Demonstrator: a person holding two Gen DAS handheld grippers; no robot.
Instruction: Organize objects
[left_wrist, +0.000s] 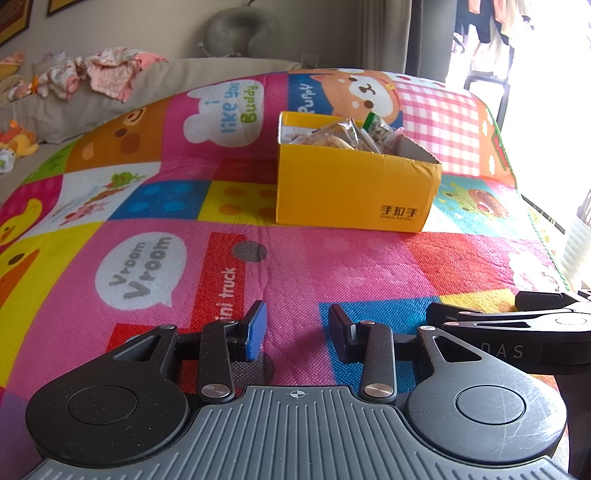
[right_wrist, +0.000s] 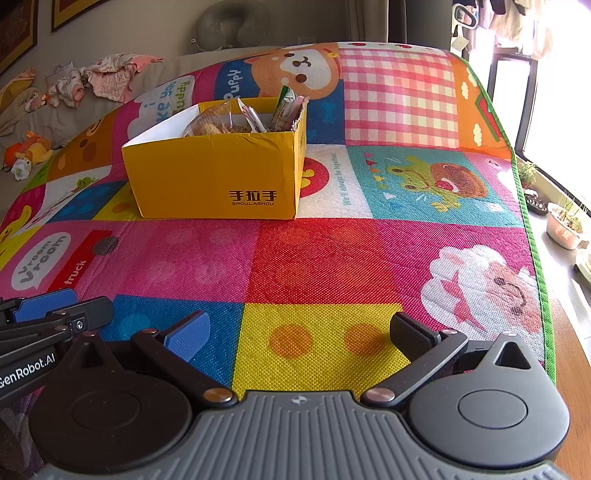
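Yellow box, packed with snack packets, sat mid-mat, well ahead of me. My left gripper and right gripper hovered low, jaws apart, nothing between.

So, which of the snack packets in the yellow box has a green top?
The packet standing at the box's right end, against the torn cardboard edge of the yellow box. The other packets are clear or brownish.
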